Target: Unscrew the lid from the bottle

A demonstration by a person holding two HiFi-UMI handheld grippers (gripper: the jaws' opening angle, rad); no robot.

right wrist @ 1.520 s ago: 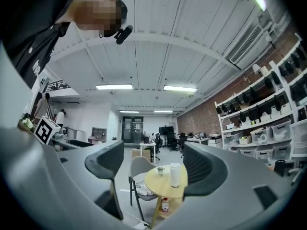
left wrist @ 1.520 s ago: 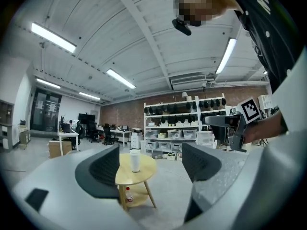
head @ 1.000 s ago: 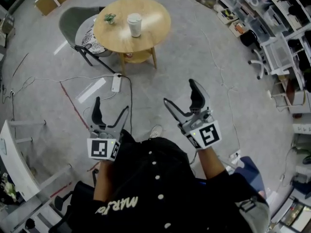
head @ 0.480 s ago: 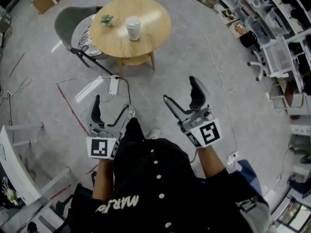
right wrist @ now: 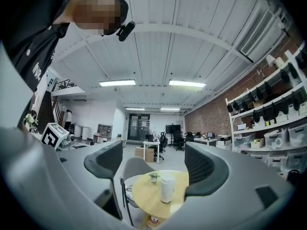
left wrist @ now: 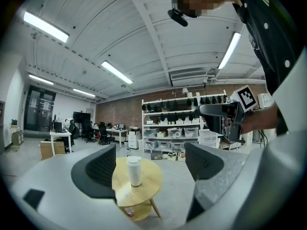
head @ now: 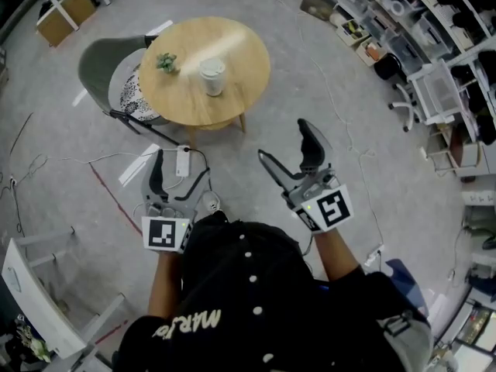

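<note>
A white bottle with a white lid (head: 211, 77) stands upright on the round wooden table (head: 236, 72), some way ahead of me. The same bottle (left wrist: 134, 170) shows in the left gripper view and again (right wrist: 167, 189) in the right gripper view, far beyond the jaws. My left gripper (head: 180, 180) is held low at the left, open and empty. My right gripper (head: 285, 144) is held at the right, open with nothing between its jaws. Both are well short of the table.
A small potted plant (head: 166, 62) sits on the table's left part. A grey chair (head: 108, 72) stands at the table's left. A power strip and cables (head: 184, 160) lie on the floor before the table. Shelving with bins (head: 411, 29) lines the right side.
The table and bottle sit lower and nearer in the head view as the person walks toward them. Both grippers stay open and keep their pose.
</note>
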